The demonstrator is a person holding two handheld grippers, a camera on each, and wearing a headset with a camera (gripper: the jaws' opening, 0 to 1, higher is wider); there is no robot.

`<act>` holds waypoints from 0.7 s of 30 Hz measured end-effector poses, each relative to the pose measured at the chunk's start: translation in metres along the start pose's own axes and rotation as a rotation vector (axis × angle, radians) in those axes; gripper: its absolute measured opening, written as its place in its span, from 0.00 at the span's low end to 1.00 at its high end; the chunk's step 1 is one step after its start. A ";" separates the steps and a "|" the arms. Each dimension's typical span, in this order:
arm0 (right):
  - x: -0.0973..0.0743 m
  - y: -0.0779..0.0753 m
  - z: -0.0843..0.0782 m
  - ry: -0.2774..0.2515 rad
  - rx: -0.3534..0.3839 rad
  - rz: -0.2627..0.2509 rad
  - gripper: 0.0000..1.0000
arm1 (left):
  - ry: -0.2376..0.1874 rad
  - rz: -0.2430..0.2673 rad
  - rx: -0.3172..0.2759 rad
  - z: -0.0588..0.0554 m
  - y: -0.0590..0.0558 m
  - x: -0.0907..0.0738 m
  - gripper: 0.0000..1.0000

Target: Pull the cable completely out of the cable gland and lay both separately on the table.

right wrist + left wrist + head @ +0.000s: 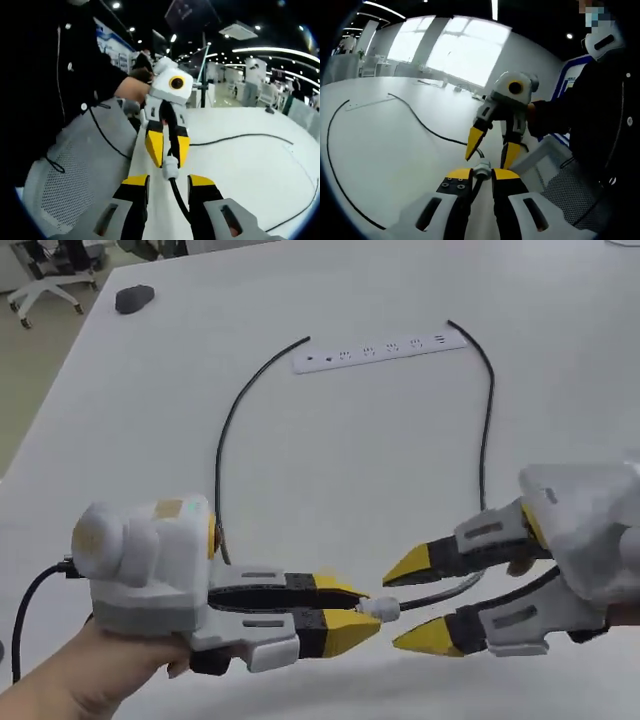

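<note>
**Two grippers meet at one gland, cable not yet out**

Two jaws of the left gripper [483, 174] are pressed together on the white cable gland [380, 608], which is held up above the near edge of the table [350, 470]. The right gripper [168, 182] faces it with its jaws spread wide, gripping nothing. Its yellow tips sit just above and below the gland.

The black cable [487, 410] is still in the gland. It leaves the gland, passes through the gap between the right gripper's open jaws, and is partly hidden behind that gripper. From there it runs along the table toward the far edge, ending beside a white power strip [380, 348].

A second black strand [228, 430] curves from the strip's other end toward the left gripper. I cannot tell whether it is the same cable.

A small dark object [134, 298] lies near the far left corner, and an office chair [45, 285] stands beyond it.
</note>
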State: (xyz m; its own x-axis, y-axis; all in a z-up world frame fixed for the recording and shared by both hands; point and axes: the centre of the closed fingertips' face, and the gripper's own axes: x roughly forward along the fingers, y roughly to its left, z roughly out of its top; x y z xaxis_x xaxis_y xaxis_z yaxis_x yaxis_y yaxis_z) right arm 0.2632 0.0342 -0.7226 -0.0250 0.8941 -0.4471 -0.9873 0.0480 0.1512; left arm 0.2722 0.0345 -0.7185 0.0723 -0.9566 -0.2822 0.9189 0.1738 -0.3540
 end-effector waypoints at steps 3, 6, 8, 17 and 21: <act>-0.001 -0.002 0.010 -0.076 0.111 0.034 0.22 | -0.001 0.010 0.099 0.004 -0.001 -0.001 0.15; -0.003 -0.002 0.019 -0.132 0.219 0.070 0.21 | 0.038 0.012 0.165 0.000 -0.003 -0.001 0.15; -0.002 -0.002 0.018 -0.117 0.271 0.087 0.19 | 0.036 0.007 0.173 0.001 -0.006 0.000 0.15; 0.004 0.002 0.006 -0.063 0.276 0.120 0.08 | 0.021 0.004 0.189 0.004 -0.006 0.002 0.15; 0.004 0.004 0.007 -0.073 0.244 0.114 0.08 | 0.016 0.001 0.166 0.003 -0.005 0.002 0.15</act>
State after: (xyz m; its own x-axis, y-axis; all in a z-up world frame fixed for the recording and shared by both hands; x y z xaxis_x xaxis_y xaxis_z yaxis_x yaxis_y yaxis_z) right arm 0.2603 0.0413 -0.7175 -0.1136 0.9291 -0.3519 -0.9117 0.0433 0.4086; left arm 0.2691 0.0307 -0.7145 0.0685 -0.9525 -0.2969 0.9703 0.1327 -0.2021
